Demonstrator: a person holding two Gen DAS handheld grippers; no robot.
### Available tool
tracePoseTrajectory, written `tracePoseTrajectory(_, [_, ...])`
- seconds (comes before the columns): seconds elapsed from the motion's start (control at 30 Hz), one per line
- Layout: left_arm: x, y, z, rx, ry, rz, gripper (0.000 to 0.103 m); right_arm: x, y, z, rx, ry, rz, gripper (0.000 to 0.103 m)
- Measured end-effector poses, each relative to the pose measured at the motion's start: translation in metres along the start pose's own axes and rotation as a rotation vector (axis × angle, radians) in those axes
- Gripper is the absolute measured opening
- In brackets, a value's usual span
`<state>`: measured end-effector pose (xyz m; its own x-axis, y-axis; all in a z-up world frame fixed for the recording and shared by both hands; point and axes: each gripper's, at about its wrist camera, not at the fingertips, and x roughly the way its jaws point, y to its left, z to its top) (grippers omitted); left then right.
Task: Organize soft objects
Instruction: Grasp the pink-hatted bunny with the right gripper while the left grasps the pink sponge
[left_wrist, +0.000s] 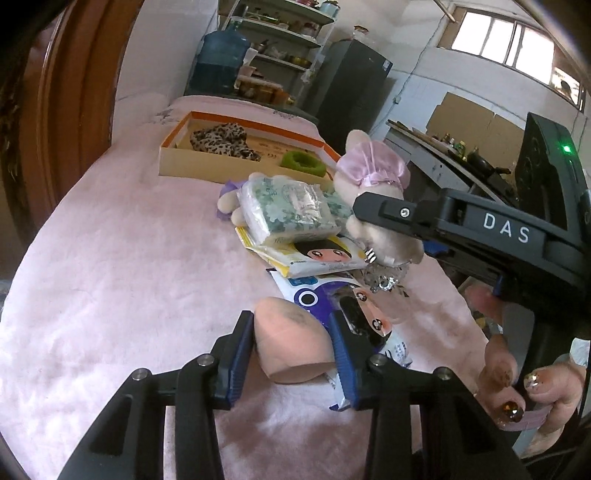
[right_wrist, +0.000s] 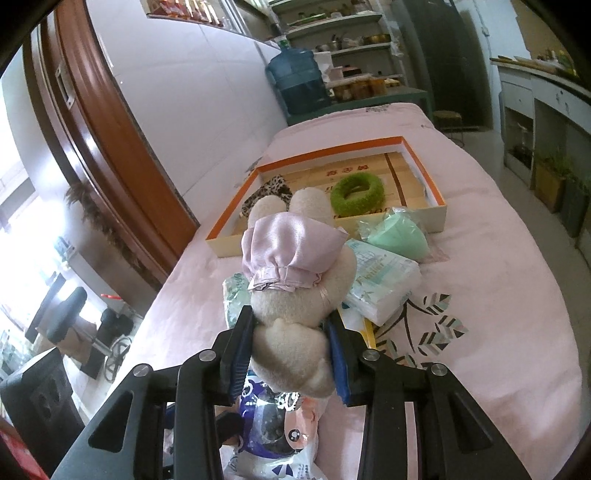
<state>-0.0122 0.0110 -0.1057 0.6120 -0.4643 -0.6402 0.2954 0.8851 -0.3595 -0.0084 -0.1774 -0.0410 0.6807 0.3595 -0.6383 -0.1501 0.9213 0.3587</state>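
plush toy (right_wrist: 295, 295): cream pile body with a pink satin cap gathered at the hem; soft and light, so it is expected to squash under the pads and sag past them.
hold point: the toy is best taken at the thick lower body, where it is clamped now, rather than by the slippery satin.
right gripper (right_wrist: 291, 354): closed onto the plush toy, blue pads pressed into its sides; the toy is held above the pile on the pink bedspread (right_wrist: 498, 295).
left gripper (left_wrist: 291, 347): jaws partly apart around a peach foam piece (left_wrist: 291, 343); whether the pads press on it cannot be told.
foam piece: smooth, rounded, smudged grey on top; judged very light and springy, lying on the bedspread beside a printed packet (left_wrist: 317, 291).
box (right_wrist: 236, 218): orange-rimmed, shallow, beyond the pile; a leopard-print cloth (right_wrist: 269, 188) and a green ring (right_wrist: 356, 194) are already inside.
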Motion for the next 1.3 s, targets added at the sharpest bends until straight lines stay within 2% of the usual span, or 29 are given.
tracePoseTrajectory(0.73, [-0.025, -0.001, 0.016, 0.047, -0.139, 0.076, 0.041, -0.011, 0.005, 0.005, -0.049, -0.059, -0.032, 0.038])
tracePoseTrajectory(1.3, [-0.025, 0.005, 0.065, 0.073, -0.199, 0.130, 0.041, -0.011, 0.009, 0.022, -0.086, -0.087, -0.065, 0.038])
